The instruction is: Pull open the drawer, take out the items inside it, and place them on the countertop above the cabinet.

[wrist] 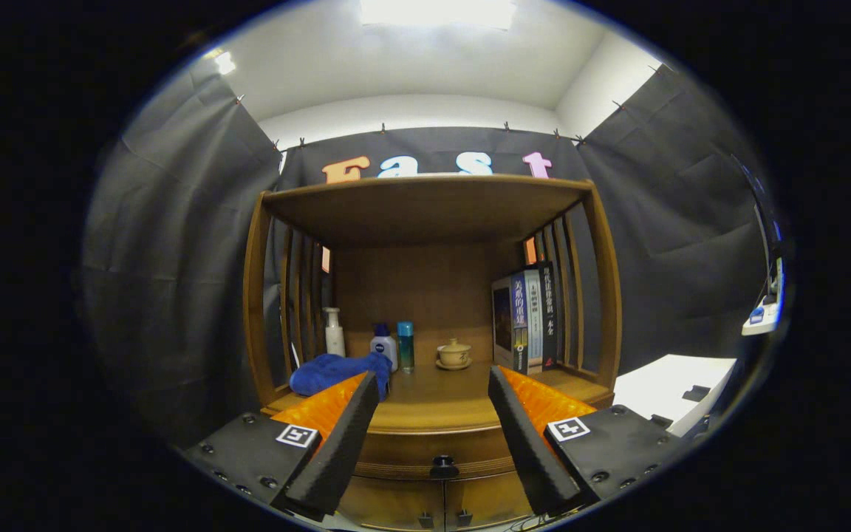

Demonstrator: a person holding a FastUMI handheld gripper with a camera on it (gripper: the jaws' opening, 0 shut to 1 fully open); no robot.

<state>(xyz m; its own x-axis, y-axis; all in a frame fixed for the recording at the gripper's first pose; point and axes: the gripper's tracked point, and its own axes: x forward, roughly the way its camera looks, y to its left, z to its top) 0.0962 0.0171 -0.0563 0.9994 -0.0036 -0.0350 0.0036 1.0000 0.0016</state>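
My tool [433, 403] spread wide and gripping nothing, small dark round drawer knob [444, 467] between its fingers, closed wooden drawer [425, 448] around that knob, brown wooden surface [436, 403] above the knob, crumpled blue cloth [337, 372] up left of it.

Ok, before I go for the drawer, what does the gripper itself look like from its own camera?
The gripper has two long wedge-shaped fingers with a finely textured surface, standing apart with nothing between them. Each is mounted on a flat black block with dark screw heads and a small square black-and-white marker. Ribbed orange panels sit on the fingers' outer sides.
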